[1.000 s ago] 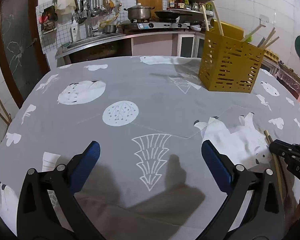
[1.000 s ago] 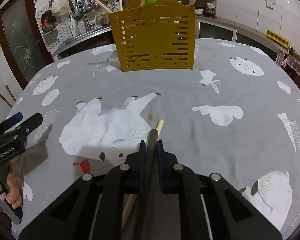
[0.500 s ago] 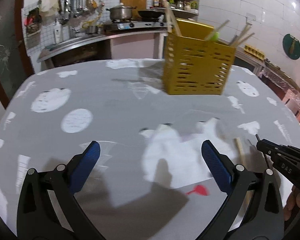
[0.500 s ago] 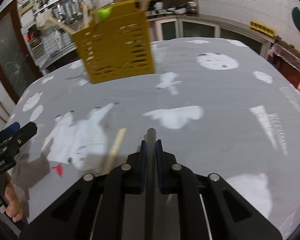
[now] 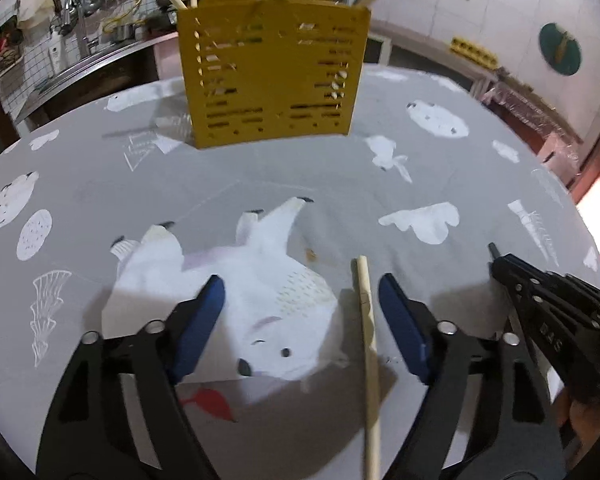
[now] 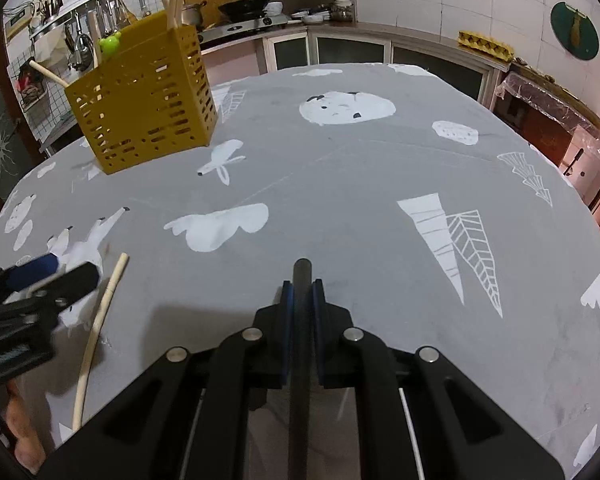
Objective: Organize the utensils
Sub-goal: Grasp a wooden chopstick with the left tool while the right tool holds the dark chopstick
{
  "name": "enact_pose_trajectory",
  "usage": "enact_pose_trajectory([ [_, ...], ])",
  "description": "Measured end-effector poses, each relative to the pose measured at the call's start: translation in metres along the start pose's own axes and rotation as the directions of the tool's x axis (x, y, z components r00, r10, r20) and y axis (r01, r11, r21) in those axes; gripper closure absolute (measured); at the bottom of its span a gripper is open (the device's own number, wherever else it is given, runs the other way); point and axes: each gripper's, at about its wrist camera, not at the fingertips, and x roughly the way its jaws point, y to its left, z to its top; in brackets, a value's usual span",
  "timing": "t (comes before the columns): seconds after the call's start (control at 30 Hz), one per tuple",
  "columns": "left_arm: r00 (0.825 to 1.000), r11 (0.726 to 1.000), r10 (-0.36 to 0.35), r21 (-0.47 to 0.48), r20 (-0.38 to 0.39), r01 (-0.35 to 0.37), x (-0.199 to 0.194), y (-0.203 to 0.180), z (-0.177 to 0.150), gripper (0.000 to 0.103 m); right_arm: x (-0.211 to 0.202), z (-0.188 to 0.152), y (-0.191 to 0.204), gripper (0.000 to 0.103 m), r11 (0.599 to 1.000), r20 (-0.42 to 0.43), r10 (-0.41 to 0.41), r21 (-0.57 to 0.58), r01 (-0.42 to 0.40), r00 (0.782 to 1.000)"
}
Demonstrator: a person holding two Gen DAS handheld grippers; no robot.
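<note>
- Left hand-held gripper (image 5: 300, 312): jaws wide apart, empty; since a second earlier it had swung over to straddle the pale wooden chopstick (image 5: 367, 344) lying on the tabletop (image 5: 440, 168), near its right finger.
- Right hand-held gripper (image 6: 300, 300): clamped on a dark chopstick (image 6: 302, 276), now carried rightward, away from its wooden neighbour.
- Yellow utensil basket (image 5: 272, 76): straight ahead, well apart; likely destination for both.

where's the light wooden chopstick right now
In the left wrist view the light wooden chopstick lies on the tablecloth, between the open left tool's fingers, nearer the right one.

Two chopsticks (image 5: 367, 344) (image 6: 300, 344), one basket (image 5: 272, 76)
</note>
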Motion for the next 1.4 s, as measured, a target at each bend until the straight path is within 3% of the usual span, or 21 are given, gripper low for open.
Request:
enact_pose_trajectory([
  [0.33,0.998,0.999,0.031,0.025,-0.056,-0.03,0.013,-0.021,-0.003,0.054,0.002,0.002,0.0,0.093,1.0,-0.013,0.003,-0.014,-0.003,1.0],
  [0.5,0.997,0.999,0.038,0.036,-0.07,-0.036,0.017,-0.017,0.003,0.076,0.007,0.008,0.002,0.093,1.0,-0.052,-0.008,-0.018,0.007,0.999],
  [0.63,0.997,1.0,0.004,0.015,-0.082,-0.003,0.016,-0.01,0.005,0.086,0.008,0.011,0.002,0.093,1.0,-0.068,-0.012,-0.015,0.011,0.998],
  [0.7,0.997,1.0,-0.012,0.018,-0.082,0.013,0.015,-0.011,0.006,0.096,0.006,0.01,0.003,0.093,1.0,-0.059,-0.011,-0.016,0.01,0.998],
  [0.9,0.998,0.999,-0.029,-0.016,-0.056,0.029,0.005,-0.003,0.009,0.103,-0.006,0.006,0.001,0.093,1.0,-0.022,0.014,0.011,-0.014,1.0],
  [1.07,0.999,0.999,-0.028,-0.039,0.017,0.029,-0.019,0.013,0.014,0.103,-0.024,0.01,0.003,0.093,0.999,0.035,0.048,0.02,-0.048,0.998],
  [1.23,0.997,0.996,-0.072,-0.05,-0.021,0.071,-0.02,0.018,0.015,0.103,-0.034,0.013,0.008,0.093,0.998,0.064,0.063,0.002,-0.063,0.996],
  [1.33,0.998,0.998,-0.053,-0.037,-0.023,0.052,-0.017,0.01,0.012,0.103,-0.03,0.012,0.007,0.093,0.998,0.057,0.058,-0.003,-0.058,0.997],
  [1.4,0.999,0.999,-0.037,-0.019,-0.022,0.036,-0.014,0.002,0.008,0.093,-0.025,0.009,0.004,0.093,0.998,0.042,0.057,-0.002,-0.057,0.997],
])
